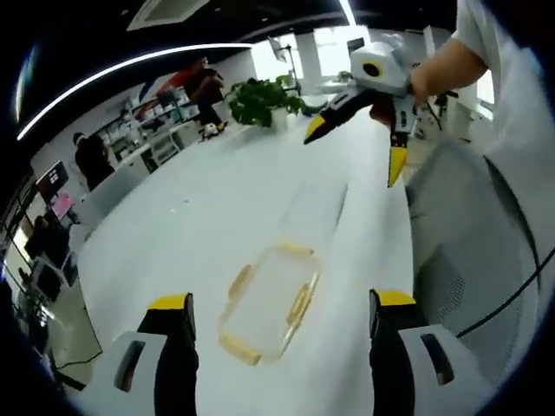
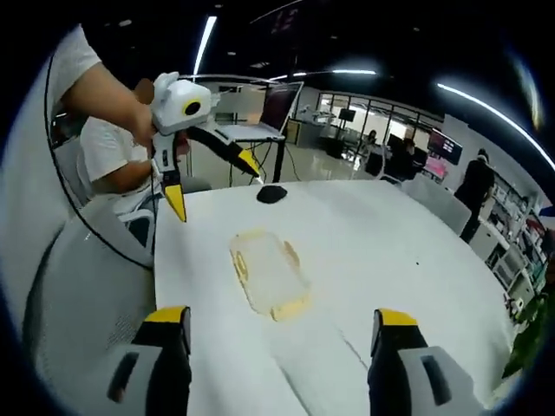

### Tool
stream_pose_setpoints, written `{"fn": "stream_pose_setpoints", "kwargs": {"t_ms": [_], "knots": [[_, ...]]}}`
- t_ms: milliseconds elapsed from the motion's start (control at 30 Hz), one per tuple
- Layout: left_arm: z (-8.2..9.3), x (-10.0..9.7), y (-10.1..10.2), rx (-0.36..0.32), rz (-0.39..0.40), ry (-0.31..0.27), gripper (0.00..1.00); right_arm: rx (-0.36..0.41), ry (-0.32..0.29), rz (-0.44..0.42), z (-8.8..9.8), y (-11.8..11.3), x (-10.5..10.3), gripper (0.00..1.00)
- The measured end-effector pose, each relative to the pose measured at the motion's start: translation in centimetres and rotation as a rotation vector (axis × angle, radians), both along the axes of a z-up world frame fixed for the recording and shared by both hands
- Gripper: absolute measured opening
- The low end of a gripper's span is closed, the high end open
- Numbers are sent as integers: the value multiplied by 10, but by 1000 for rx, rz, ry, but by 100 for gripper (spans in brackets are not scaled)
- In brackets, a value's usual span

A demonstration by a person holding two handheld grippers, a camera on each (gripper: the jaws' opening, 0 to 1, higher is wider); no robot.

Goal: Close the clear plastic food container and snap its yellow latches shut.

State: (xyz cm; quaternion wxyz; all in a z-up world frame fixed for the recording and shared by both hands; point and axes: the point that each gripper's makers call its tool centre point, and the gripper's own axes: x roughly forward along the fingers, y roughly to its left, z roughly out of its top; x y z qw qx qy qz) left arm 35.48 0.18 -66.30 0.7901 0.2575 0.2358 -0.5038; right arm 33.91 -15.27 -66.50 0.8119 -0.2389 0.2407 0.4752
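yellow-tipped jaws of the left gripper (image 1: pixel 283 314) rise wide apart at the bottom of the left gripper view, grasping nothing, and between them, just ahead on the white table (image 1: pixel 199 208), lies the clear plastic food container (image 1: pixel 269 302). its lid appears to sit on the body already, though whether it is pressed home cannot be told; the yellow latches (image 1: pixel 300 303) show as pale bands along its sides and ends, and whether any is snapped down is too fine to read. the container's long axis runs away from this gripper and a little to the right, nearly in line with the jaws. across the table a hand holds the right gripper (image 1: pixel 355 143) up in the air, jaws spread, well apart from the container. in the right gripper view that gripper's own jaws (image 2: pixel 283 319) stand released at the bottom edge, the container (image 2: pixel 269 270) lies ahead of them on the table with its long axis slanting away to the left, and the left gripper (image 2: pixel 212 186) hangs open above the far corner near a dark computer mouse (image 2: pixel 271 194). a potted plant (image 1: pixel 260 100) stands at the table's far end. judged from both views, neither gripper touches the container, and the latches on its long sides look the handiest first targets.
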Motion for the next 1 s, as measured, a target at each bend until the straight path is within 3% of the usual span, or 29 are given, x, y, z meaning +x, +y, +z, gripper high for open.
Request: {"fn": "stream_pose_setpoints", "kwargs": {"t_ms": [133, 300, 700, 900, 1000], "knots": [[-6, 9, 3, 54, -65, -14, 79, -49, 3, 48, -7, 4, 10, 81], [-16, 14, 3, 96, -130, 15, 77, -62, 15, 100, -14, 12, 18, 75], [-47, 31, 18, 190, -180, 56, 73, -156, 42, 186, -44, 18, 32, 66], [-61, 38, 24, 224, -214, 73, 70, -166, 54, 225, -50, 24, 41, 64], [-68, 42, 27, 237, -233, 81, 68, -184, 84, 238, -57, 25, 43, 57]]}}
